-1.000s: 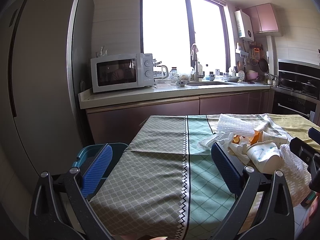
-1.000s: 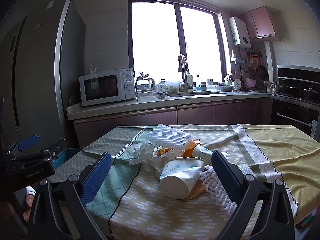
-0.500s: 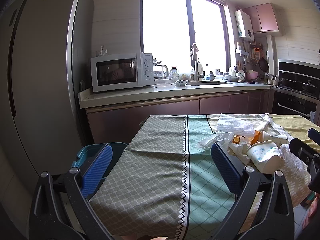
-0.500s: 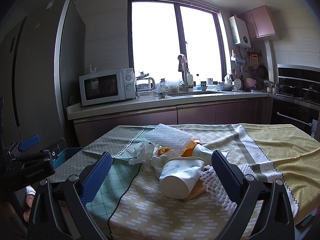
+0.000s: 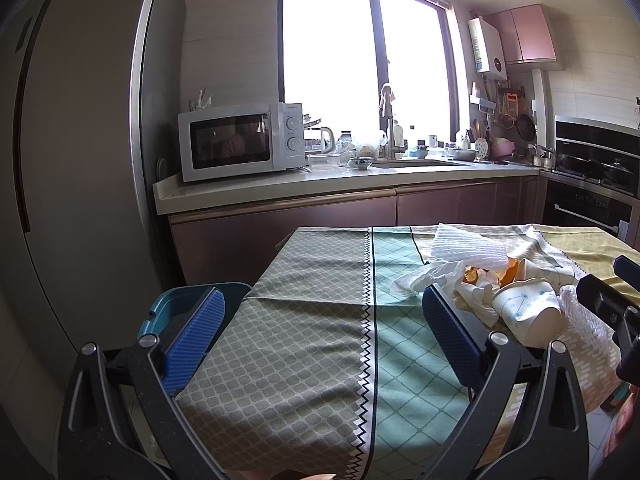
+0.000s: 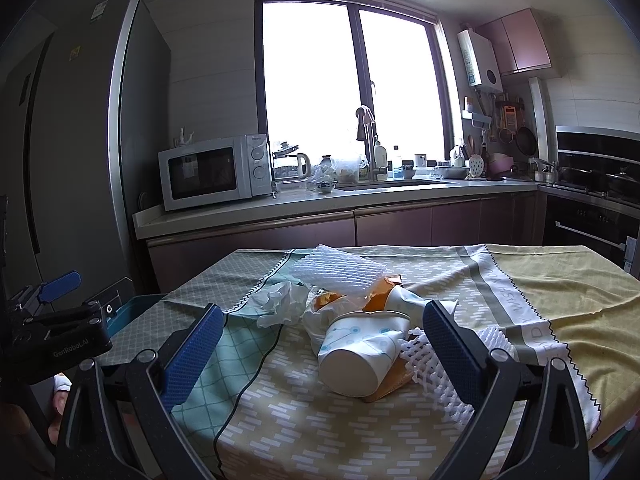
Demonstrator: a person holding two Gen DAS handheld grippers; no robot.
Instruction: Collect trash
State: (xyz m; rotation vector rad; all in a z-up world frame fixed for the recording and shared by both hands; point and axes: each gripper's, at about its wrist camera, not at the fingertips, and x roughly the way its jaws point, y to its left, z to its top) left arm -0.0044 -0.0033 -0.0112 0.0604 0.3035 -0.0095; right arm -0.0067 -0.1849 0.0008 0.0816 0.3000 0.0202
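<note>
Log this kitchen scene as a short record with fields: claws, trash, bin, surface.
left claw: open, empty, over the bare cloth
right claw: open, empty, facing the trash pile
trash: tipped paper cup, crumpled tissue, white foam netting, orange peel, all heaped together
bin: teal bin beside the table's left edge, below it
surface: table with patterned tablecloth

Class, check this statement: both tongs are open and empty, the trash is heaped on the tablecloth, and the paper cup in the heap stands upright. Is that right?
Not quite. The paper cup lies on its side, its base toward the camera, as the right wrist view shows. The rest holds: the left tongs and right tongs are open and empty, and the trash is heaped on the tablecloth.
</note>
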